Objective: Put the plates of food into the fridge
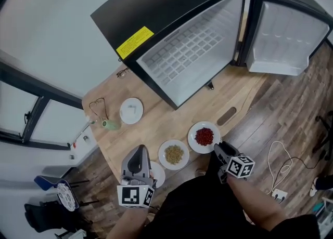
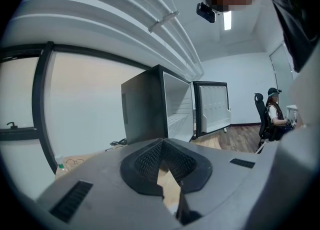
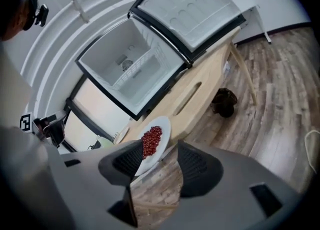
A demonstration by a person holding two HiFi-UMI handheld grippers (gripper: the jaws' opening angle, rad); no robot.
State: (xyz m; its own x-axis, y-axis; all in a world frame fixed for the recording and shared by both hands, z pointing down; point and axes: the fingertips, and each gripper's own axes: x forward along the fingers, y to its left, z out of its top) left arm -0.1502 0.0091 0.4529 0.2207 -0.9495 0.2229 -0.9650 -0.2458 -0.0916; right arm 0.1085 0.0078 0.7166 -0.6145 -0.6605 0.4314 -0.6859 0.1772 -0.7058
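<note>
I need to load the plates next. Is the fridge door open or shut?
Open. The door of the fridge stands swung wide to the right in the head view, and the white inside shows.

No word, brand or number can be read anywhere. The only printed label is a yellow label point(image 1: 135, 42) on the black top of the fridge point(image 1: 166, 4), near its front edge on the left. It carries dark lines of print, too small to make out. The cube point(image 1: 135, 195) of the left gripper point(image 1: 139, 150) shows black-and-white square code patterns, not letters or digits. The second cube point(image 1: 240, 167), on the right gripper point(image 1: 219, 147), shows the same kind of pattern. In the right gripper view a small square marker point(image 3: 25, 122) of that sort sits at the far left edge. What it stands on cannot be told.
</note>
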